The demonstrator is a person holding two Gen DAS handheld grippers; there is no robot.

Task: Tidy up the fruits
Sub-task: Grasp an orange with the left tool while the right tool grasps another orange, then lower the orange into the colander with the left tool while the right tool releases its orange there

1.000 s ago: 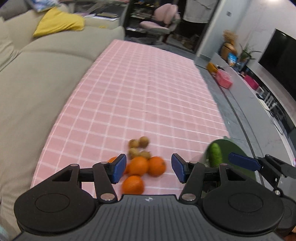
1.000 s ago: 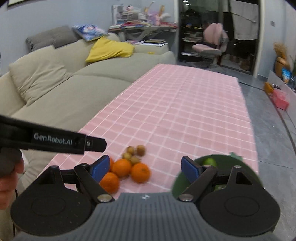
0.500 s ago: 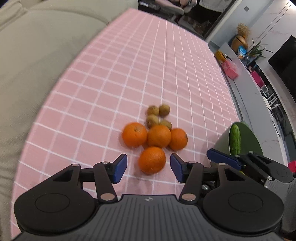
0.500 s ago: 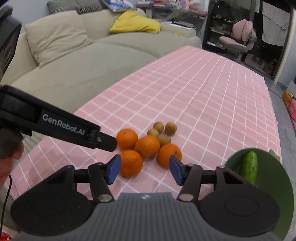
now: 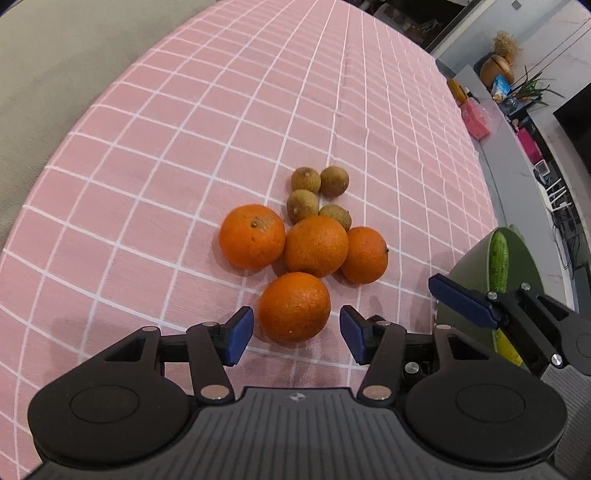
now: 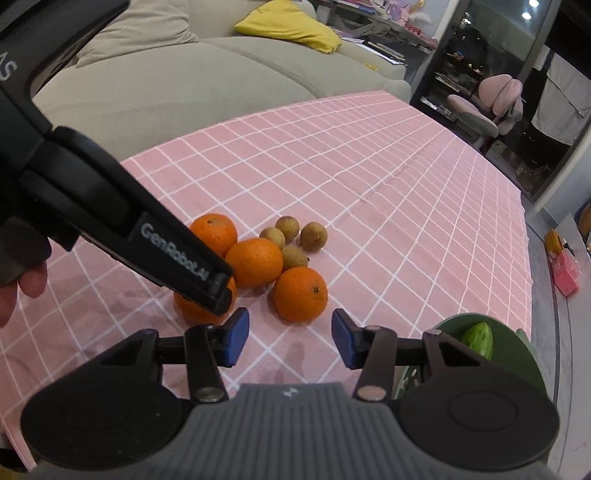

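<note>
The nearest orange [image 5: 294, 307] lies on the pink checked surface [image 5: 184, 147], straight ahead between the spread blue tips of the left tongs [image 5: 296, 334], apparently untouched. The right tongs [image 6: 290, 338], also spread and empty, face another orange [image 6: 300, 294].

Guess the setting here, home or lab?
Most likely a home living room: a beige sofa with a yellow cushion beside the pink checked tablecloth, and a pink desk chair farther back.
</note>
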